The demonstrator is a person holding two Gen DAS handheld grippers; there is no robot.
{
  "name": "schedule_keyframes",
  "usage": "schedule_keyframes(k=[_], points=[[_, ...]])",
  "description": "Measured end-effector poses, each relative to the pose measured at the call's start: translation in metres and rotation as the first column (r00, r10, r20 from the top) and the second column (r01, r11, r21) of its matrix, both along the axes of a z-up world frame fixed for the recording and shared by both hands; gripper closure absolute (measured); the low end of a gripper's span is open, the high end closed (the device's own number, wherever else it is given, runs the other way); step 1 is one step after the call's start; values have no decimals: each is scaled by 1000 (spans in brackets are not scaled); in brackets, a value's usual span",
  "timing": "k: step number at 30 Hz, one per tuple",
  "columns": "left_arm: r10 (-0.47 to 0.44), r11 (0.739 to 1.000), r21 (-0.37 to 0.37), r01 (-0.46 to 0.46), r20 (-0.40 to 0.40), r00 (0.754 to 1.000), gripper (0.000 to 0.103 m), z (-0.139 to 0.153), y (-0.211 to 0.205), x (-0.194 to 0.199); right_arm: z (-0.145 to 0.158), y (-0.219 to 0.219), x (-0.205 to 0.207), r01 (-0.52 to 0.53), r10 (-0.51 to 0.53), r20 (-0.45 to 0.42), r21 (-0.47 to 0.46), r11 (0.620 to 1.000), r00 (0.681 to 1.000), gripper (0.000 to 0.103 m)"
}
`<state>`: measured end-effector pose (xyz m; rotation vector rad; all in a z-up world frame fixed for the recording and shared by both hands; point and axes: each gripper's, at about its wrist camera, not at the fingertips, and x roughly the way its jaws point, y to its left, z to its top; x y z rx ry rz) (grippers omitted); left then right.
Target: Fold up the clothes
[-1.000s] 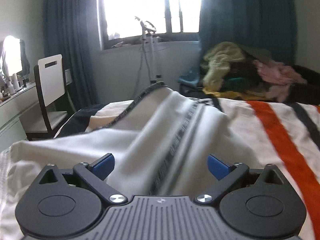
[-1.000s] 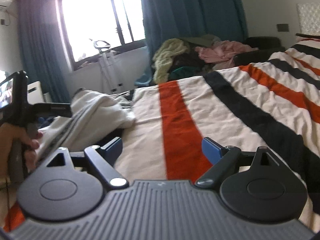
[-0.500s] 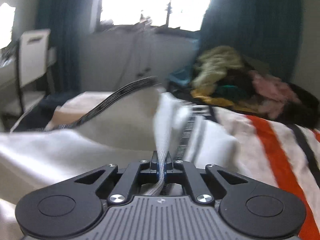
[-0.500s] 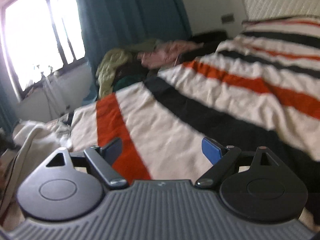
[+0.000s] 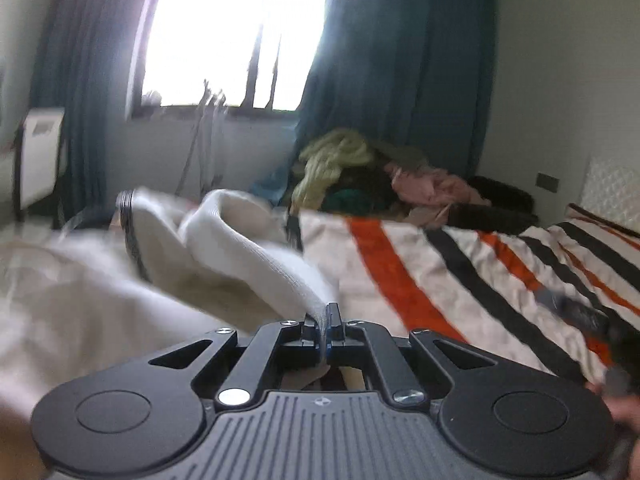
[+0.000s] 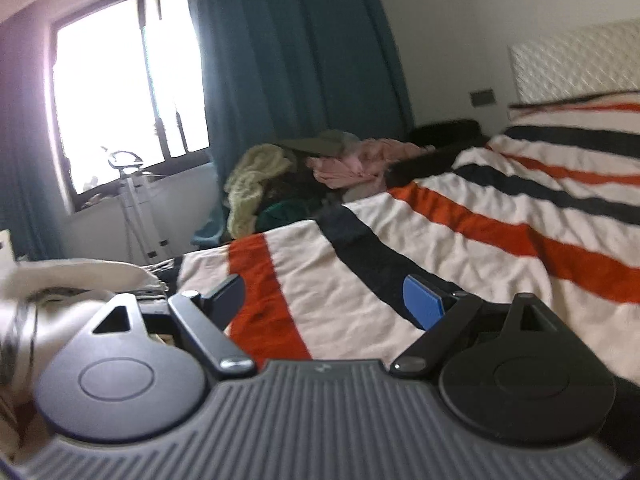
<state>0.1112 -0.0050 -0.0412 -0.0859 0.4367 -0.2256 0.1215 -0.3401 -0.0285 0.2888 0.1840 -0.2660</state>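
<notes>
My left gripper (image 5: 323,322) clamps the white garment (image 5: 256,256) on the bed (image 5: 460,280), mid-fold; my right gripper (image 6: 324,300), spread and empty, must next grab its far edge.

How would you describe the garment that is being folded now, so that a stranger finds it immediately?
Start at the striped bed cover. At its window end lies a cream-white garment, pinched by the left gripper. Unlike the heap of clothes beyond the bed, it is pale with dark striped trim.

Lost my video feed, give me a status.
Left hand-held gripper shut on white garment. Right hand-held gripper open, empty, over striped bedspread. Nothing in the way.
</notes>
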Motion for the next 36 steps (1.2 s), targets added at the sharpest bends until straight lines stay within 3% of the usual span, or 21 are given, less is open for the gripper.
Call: schedule_keyframes(k=[5, 9, 12, 15, 17, 22, 26, 29, 32, 35, 36], points=[[25, 1000, -14, -27, -116, 993, 95, -8, 7, -9, 3, 17, -10, -179, 182, -52, 52, 982, 982, 15], [11, 998, -60, -18, -110, 994, 56, 9, 19, -6, -3, 25, -10, -337, 358, -74, 208, 918, 931, 16], [26, 995, -95, -33, -80, 996, 49, 17, 28, -9, -1, 36, 8, -408, 439, -100, 234, 883, 893, 26], [47, 988, -141, -59, -86, 995, 42, 20, 42, -6, 5, 49, 39, -457, 492, -126, 231, 859, 861, 26], [75, 985, -150, -90, -98, 992, 38, 18, 51, -1, 9, 64, 70, -485, 518, -160, 204, 850, 841, 26], [124, 978, -154, -139, -101, 987, 33, 4, 73, 14, 23, 120, 178, -527, 500, -353, 24, 850, 791, 27], [147, 955, -242, -174, -124, 981, 33, -11, 92, 38, 37, 145, 274, -501, 517, -340, 142, 854, 785, 27], [176, 955, -225, -195, -98, 979, 33, -23, 96, 52, 37, 162, 335, -476, 531, -337, 235, 847, 778, 26], [192, 953, -218, -210, -98, 976, 33, -33, 100, 64, 29, 183, 389, -478, 568, -352, 315, 820, 744, 27], [203, 947, -234, -220, -92, 975, 33, -40, 105, 76, 12, 204, 424, -457, 569, -405, 344, 820, 716, 29], [205, 946, -235, -222, -92, 974, 33, -42, 105, 78, 5, 209, 430, -435, 549, -435, 340, 834, 713, 48]])
